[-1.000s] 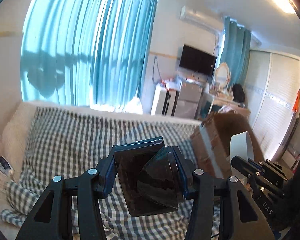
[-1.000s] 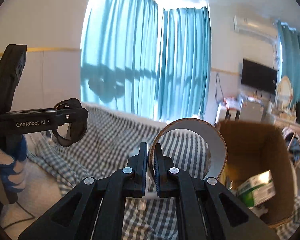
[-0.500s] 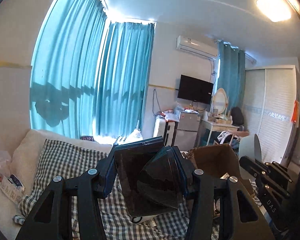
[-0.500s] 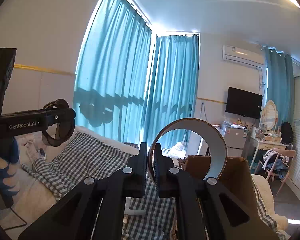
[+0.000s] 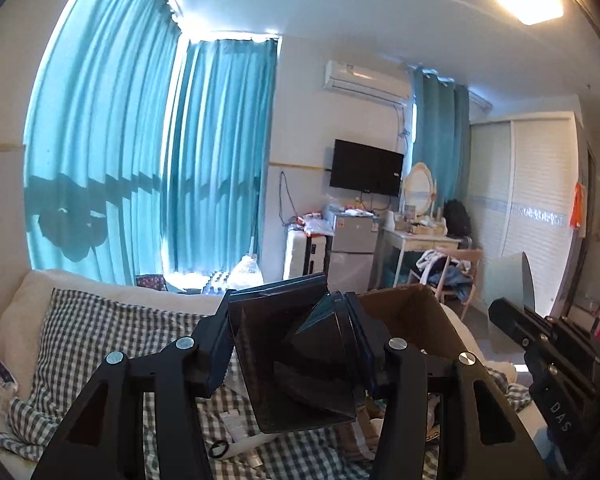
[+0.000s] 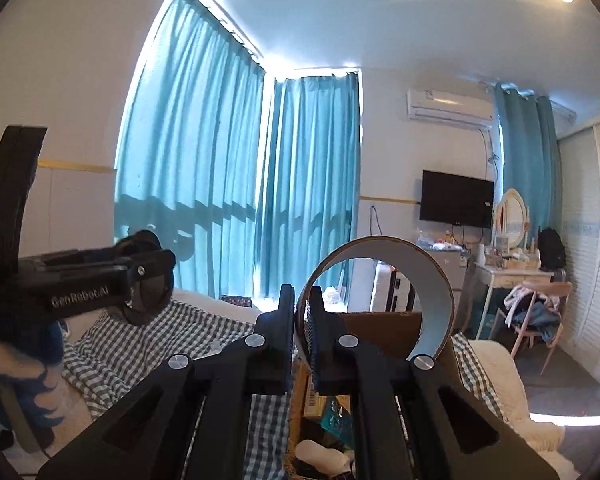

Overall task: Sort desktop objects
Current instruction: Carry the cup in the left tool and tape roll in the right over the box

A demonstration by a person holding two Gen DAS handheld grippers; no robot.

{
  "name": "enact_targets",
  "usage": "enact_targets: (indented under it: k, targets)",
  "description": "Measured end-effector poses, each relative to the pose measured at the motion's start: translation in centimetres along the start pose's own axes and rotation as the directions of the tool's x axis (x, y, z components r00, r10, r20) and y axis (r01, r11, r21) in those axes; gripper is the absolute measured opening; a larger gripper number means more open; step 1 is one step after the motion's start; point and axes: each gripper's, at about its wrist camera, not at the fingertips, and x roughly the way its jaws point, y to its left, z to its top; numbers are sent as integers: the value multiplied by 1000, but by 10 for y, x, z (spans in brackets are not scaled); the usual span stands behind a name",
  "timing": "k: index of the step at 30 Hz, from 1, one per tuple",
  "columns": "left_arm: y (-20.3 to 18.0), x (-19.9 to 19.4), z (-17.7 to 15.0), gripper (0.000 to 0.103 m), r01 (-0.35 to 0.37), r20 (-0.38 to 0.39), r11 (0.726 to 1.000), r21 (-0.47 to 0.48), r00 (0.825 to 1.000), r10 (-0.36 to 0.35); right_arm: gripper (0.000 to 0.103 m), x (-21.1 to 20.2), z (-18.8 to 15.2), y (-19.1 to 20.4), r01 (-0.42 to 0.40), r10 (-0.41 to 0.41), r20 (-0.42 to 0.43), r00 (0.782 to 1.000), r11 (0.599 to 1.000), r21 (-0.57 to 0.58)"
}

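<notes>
Tongs on my left (image 5: 296, 344) pinch a dark, glossy, angular plastic object (image 5: 288, 360) that fills the lower centre of the left wrist view, its folded faces pressed between both fingers. Behind it, right of centre, stands an open cardboard box (image 5: 416, 320), and a checked blanket (image 5: 96, 328) spreads over the bed at lower left, with a few small items lying on it under the tongs. At the right edge of that view my other tool shows side-on with its ring's pale face.

My right tongs (image 6: 302, 320) are pressed onto the wall of a cardboard tape ring (image 6: 432, 308), white inside and brown outside, which stands upright on edge just right of centre in the right wrist view. The box (image 6: 380, 320) lies behind and below it, with packets visible inside at bottom centre. My left tool (image 6: 100, 284) crosses the left side of this frame. Teal curtains (image 6: 220, 184) fill the background.
</notes>
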Motion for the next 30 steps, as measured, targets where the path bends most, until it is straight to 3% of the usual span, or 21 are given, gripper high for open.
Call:
enact_targets:
  k: [7, 14, 23, 30]
  targets:
    - [-67, 34, -4, 52, 85, -44, 994, 72, 996, -82, 6, -1, -7, -48, 44, -44, -5, 999, 995, 87]
    - [-121, 68, -8, 52, 165, -109, 976, 145, 983, -150, 6, 21, -30, -88, 105, -96, -74, 993, 986, 130]
    - [-146, 142, -29, 52, 231, -224, 962, 147, 955, -195, 6, 52, -68, -119, 174, -144, -186, 972, 972, 156]
    - [-152, 195, -64, 52, 257, -325, 953, 162, 925, -195, 6, 86, -97, -131, 183, -131, -282, 950, 969, 166]
